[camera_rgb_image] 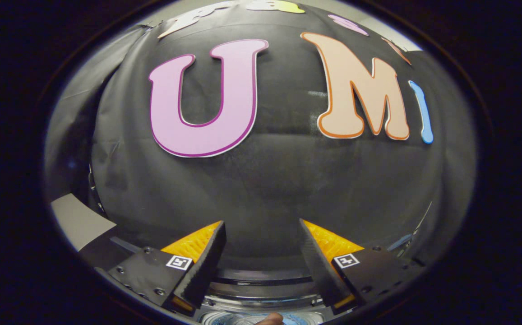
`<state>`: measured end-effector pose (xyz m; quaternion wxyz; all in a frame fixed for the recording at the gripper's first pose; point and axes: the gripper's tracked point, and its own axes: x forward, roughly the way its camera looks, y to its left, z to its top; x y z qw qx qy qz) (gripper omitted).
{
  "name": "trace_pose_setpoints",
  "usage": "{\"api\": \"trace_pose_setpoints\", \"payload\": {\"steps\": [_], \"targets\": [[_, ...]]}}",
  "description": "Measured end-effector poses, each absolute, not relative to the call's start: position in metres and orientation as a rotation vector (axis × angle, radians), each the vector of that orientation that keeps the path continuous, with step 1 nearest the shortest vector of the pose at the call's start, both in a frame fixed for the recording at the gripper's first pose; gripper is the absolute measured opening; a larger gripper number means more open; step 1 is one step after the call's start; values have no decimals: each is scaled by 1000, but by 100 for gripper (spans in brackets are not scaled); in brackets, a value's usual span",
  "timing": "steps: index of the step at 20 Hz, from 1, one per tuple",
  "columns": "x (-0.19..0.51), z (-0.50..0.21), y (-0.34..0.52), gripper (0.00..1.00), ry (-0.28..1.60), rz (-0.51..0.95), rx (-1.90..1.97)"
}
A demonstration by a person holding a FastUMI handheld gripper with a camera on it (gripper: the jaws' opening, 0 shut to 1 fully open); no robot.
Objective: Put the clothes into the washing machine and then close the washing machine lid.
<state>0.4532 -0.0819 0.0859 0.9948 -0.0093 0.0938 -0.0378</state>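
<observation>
Because the gripper (261, 243) is tipped up at the booth's cloth wall (265, 180), its fingers stand apart and empty, with the washing machine (261, 282) just below them, rim showing between the fingers; no clothes can be made out, so loading likely hasn't begun.

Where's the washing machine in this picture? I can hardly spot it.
Start at the black cloth wall and drop to the open tongs, which hold nothing. The washer lies below them: curved dark and silvery rims, unlike the flat cloth behind.
</observation>
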Motion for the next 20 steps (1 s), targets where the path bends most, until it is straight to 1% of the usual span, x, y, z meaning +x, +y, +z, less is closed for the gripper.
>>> {"api": "trace_pose_setpoints", "payload": {"steps": [20], "targets": [[451,91,-82,98,147,-92,-18]]}}
